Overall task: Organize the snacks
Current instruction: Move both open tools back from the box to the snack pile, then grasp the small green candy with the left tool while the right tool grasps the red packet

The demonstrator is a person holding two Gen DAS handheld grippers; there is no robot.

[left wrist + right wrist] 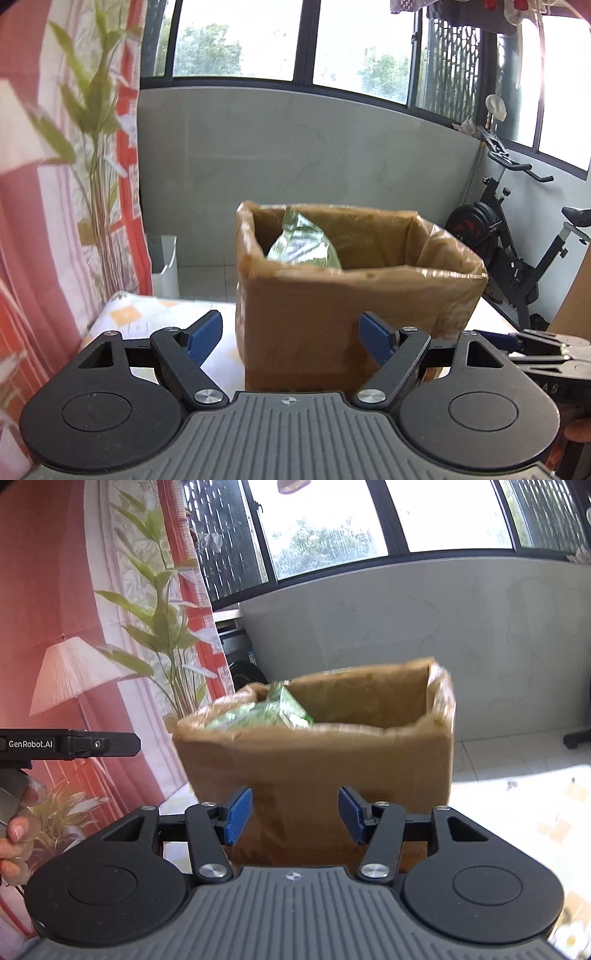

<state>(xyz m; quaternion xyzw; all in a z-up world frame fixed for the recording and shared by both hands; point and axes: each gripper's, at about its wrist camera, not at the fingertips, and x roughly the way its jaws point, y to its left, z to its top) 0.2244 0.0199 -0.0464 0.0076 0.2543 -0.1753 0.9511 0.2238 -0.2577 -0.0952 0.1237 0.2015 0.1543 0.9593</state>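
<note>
An open brown cardboard box (pixel 332 306) stands on the table, also seen in the right wrist view (pixel 317 760). A green snack bag (pixel 303 245) lies inside it and pokes above the rim; the right wrist view shows the green bags (pixel 273 710) at the box's left side. My left gripper (pixel 291 343) is open and empty just in front of the box. My right gripper (pixel 295 818) is open and empty, also in front of the box. The right gripper's side shows at the left view's right edge (pixel 535 347), the left gripper's side at the right view's left edge (pixel 70 744).
The table has a white cloth with yellow patches (pixel 147 314). A red and white curtain (pixel 55 221) and a tall green plant (pixel 96 147) stand at the left. An exercise bike (pixel 517 240) stands at the right. A grey wall (pixel 295 147) under windows lies behind.
</note>
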